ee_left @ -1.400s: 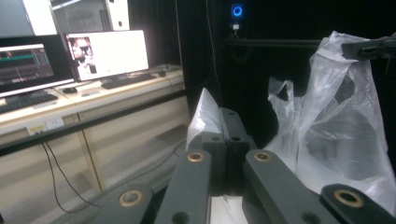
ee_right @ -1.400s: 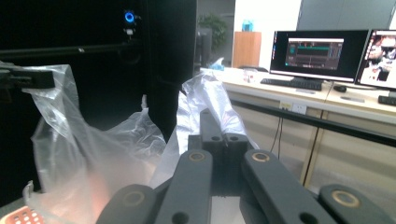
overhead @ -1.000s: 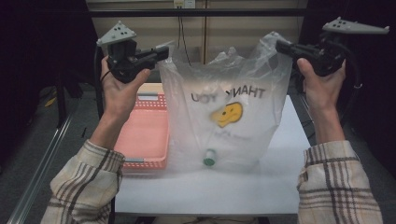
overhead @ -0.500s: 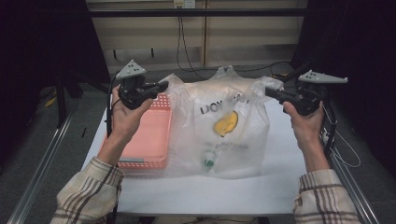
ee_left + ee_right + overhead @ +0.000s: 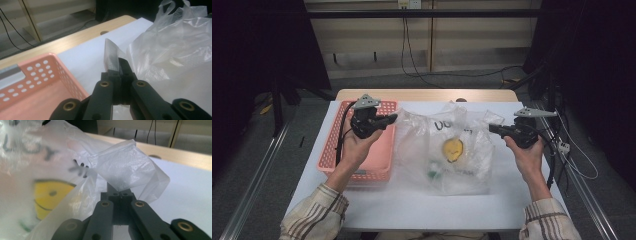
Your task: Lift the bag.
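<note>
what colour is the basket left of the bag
The basket is salmon pink with small holes, clearest in the left gripper view.

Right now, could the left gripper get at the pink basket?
Probably not yet: the left gripper is shut on the plastic bag's handle. The pink basket lies open just beneath it.

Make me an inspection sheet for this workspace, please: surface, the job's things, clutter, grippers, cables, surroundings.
Surface: white sheet over a wooden table.
Job's things: clear plastic bag with dark lettering and a yellow smiley, lying on the sheet; something with green on it inside, too unclear to name.
Clutter: pink perforated basket left of the bag, looks empty.
Grippers: left gripper shut on the bag's left edge; right gripper shut on its right edge, film pinched between the jaws in both gripper views.
Cables: black cables hang down the back wall and run along the floor; a cable trails from each gripper.
Surroundings: beige wall panels behind, dark at both sides, metal rail on the left floor.
</note>
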### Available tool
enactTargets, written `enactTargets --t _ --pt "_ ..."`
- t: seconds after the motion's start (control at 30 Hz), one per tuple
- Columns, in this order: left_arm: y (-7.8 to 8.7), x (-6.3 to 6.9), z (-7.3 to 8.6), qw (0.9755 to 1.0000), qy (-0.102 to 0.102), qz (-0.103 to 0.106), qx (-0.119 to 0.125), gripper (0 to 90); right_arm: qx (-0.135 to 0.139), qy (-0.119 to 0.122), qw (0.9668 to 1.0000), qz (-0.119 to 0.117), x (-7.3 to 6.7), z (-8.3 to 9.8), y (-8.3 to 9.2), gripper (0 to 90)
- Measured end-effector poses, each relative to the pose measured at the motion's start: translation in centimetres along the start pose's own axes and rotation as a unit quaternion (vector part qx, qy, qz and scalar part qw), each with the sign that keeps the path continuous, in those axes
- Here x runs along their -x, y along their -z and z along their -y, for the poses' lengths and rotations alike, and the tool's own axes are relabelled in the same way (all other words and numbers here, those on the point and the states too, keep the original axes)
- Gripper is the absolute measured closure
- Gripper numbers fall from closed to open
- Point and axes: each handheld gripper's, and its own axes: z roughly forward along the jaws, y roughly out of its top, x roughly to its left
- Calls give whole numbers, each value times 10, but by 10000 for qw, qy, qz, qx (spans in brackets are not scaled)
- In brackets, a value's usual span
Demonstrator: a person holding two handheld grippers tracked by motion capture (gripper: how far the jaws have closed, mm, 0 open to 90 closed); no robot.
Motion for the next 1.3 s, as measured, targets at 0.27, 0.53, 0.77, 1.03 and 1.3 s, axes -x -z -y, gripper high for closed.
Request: enactTargets --t 0.27,0.53,0.77,1.03,1.3 --pt "-9 4 6 9998 139 118 17 747 37 -3 9998 -215 -2 12 -9 800" --pt "0 8 4 9995 99 -137 257 281 245 -48 9997 -77 -9 9 7 414" --pt "18 14 1 9984 142 -206 510 87 271 60 9996 13 -21 13 21 251" --pt "29 22 7 9991 -83 -137 381 66 113 125 9994 288 -30 22 26 159" --pt "41 29 24 9995 -92 -97 291 58 14 123 9991 402 -42 35 37 126"
